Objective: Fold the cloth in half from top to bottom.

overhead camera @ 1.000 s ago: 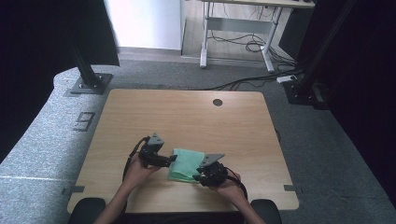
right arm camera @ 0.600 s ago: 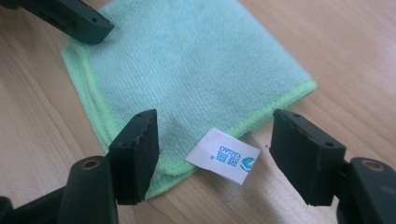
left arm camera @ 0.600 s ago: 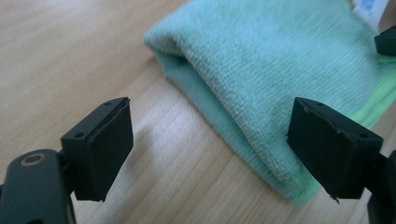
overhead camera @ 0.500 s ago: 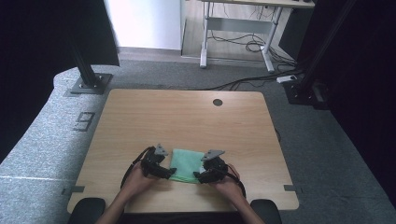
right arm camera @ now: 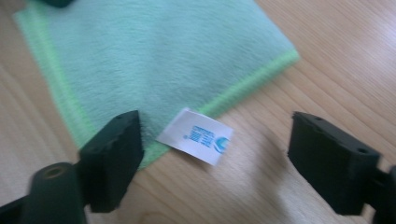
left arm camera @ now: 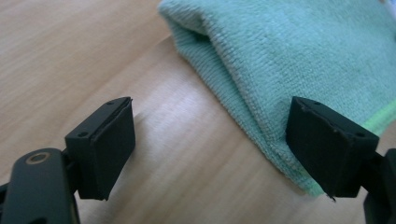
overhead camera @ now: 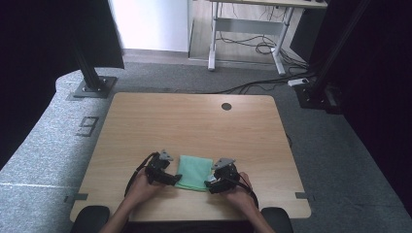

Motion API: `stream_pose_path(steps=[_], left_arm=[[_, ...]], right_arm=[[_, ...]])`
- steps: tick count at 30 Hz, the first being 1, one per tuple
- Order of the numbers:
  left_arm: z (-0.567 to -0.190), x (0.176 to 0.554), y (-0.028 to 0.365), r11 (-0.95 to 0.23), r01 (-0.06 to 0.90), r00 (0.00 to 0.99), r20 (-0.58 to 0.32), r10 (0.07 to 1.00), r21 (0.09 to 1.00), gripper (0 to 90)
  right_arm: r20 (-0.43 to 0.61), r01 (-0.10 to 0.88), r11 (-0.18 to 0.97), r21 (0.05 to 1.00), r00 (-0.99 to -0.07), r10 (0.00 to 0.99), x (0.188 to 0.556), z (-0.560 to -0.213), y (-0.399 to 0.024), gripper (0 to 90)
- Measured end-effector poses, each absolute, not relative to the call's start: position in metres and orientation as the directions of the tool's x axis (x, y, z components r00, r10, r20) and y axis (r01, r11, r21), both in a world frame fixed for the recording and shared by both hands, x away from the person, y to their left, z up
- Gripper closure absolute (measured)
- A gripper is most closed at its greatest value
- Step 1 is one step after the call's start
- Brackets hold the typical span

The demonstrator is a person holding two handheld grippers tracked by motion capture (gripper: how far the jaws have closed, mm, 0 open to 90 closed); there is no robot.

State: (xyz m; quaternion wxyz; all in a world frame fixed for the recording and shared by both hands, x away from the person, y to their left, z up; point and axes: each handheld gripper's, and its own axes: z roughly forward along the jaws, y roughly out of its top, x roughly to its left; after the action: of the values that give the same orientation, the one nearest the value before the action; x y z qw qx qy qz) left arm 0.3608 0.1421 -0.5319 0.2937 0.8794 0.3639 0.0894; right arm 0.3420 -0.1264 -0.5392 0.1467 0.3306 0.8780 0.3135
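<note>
A folded mint-green cloth [overhead camera: 194,172] lies flat on the wooden table [overhead camera: 194,121] near its front edge, between both hands. My left gripper [overhead camera: 167,178] stands open at the cloth's left folded edge [left arm camera: 299,60]; one pad [left arm camera: 327,144] rests over that edge and the other [left arm camera: 112,144] is over bare wood. My right gripper [overhead camera: 212,183] is open at the cloth's right corner [right arm camera: 140,60], its jaws having just been opening. A white label [right arm camera: 196,135] and the cloth's green-hemmed corner lie between them, not pinched.
A round cable hole [overhead camera: 226,106] sits near the table's far edge. Beyond the table there is grey carpet, a black stand base [overhead camera: 92,87] at the far left and a desk frame with cables [overhead camera: 248,43] at the back.
The cloth, slanted and looser a second ago, now lies squarer and flat between the grippers. Both hands have stayed almost where they were, close to the front edge.
</note>
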Motion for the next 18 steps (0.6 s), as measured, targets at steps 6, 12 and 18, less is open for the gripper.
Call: stream_pose_path(steps=[6,12,18], left_arm=[[-0.515,0.376,0.144,-0.494,0.564,0.697,-0.062,0.714,0.661,14.5],[-0.515,0.409,0.141,-0.438,0.572,0.641,-0.045,0.766,0.693,14.6],[-0.536,0.419,0.135,-0.496,0.594,0.644,-0.005,0.765,0.634,14.8]], right_arm=[[-0.046,0.491,0.586,0.644,-0.741,0.67,0.343,-0.539,-0.127,17.4],[-0.022,0.507,0.574,0.644,-0.737,0.676,0.344,-0.54,-0.128,16.8],[-0.01,0.513,0.565,0.646,-0.735,0.678,0.345,-0.541,-0.129,16.8]])
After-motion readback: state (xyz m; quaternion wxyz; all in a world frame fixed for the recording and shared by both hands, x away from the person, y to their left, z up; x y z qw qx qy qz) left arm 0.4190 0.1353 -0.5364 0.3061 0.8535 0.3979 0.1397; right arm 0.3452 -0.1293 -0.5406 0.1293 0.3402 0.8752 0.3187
